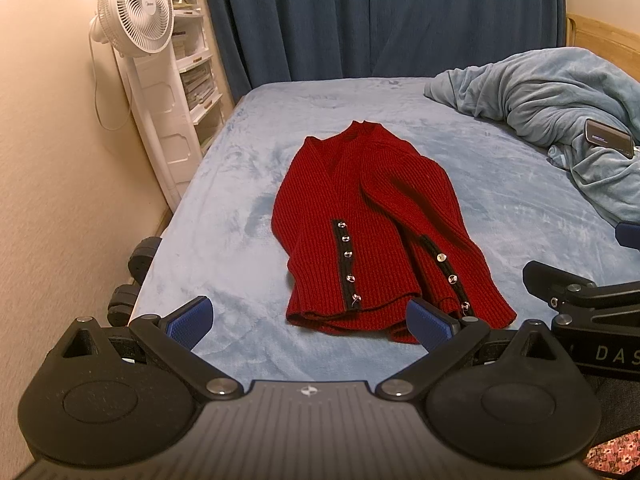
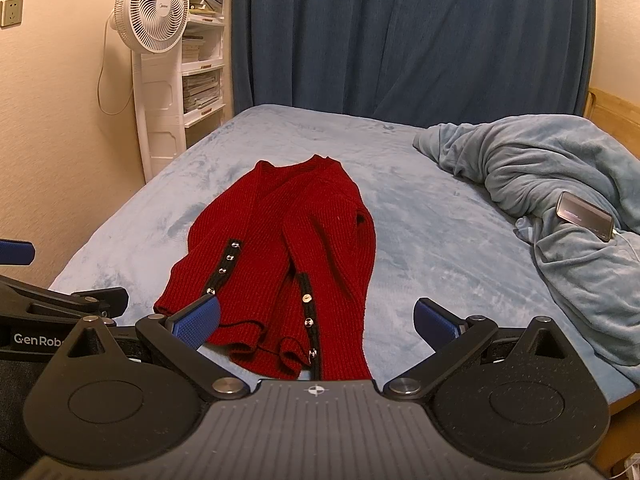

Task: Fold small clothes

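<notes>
Both grippers, left [image 1: 308,322] and right [image 2: 316,322], gape wide and hold nothing; the cardigan [image 1: 372,232] lies on the bed [image 1: 224,208] just ahead of their fingertips, sleeves already folded over its front. Risk, as I judge it: a pinch at the hem may catch only the top knit layer, or snag a button [image 1: 350,278], dragging the sleeves askew.

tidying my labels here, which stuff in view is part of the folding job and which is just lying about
Part of the job:
- red cardigan, sleeves laid over its front
- left gripper, open
- right gripper, open
- bed it lies on

Just lying about:
- crumpled blanket
- phone on the blanket
- fan
- shelves
</notes>
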A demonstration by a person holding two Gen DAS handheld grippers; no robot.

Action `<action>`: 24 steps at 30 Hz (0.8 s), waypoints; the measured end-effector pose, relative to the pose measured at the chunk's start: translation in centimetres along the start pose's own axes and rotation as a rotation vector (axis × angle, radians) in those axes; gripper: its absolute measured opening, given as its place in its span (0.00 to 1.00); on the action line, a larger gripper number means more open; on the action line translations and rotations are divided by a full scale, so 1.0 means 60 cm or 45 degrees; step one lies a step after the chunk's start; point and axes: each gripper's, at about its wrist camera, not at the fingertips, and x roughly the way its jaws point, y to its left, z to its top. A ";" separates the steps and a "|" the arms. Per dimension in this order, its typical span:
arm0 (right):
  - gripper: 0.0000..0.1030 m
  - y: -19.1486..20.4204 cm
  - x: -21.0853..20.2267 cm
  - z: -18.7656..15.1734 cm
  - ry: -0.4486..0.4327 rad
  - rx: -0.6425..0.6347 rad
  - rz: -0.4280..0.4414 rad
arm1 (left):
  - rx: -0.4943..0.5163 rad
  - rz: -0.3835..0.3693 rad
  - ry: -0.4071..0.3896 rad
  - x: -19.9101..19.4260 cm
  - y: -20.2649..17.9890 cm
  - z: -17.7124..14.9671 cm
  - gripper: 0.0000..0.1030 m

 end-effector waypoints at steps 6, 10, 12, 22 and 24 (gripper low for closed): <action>0.99 -0.001 0.000 0.000 0.000 0.000 -0.001 | 0.003 0.001 -0.003 0.000 0.000 0.000 1.00; 0.99 -0.002 -0.001 0.000 0.001 0.000 0.001 | 0.004 0.002 -0.002 -0.001 0.000 0.000 1.00; 0.99 -0.002 -0.001 0.000 0.000 -0.001 0.000 | 0.004 0.002 -0.003 -0.001 -0.001 0.000 1.00; 0.99 -0.005 -0.002 0.006 -0.002 -0.007 -0.002 | 0.006 0.003 -0.006 -0.002 0.000 0.001 1.00; 0.99 -0.005 -0.003 0.007 -0.003 -0.008 -0.003 | 0.005 0.003 -0.005 -0.002 0.000 0.001 1.00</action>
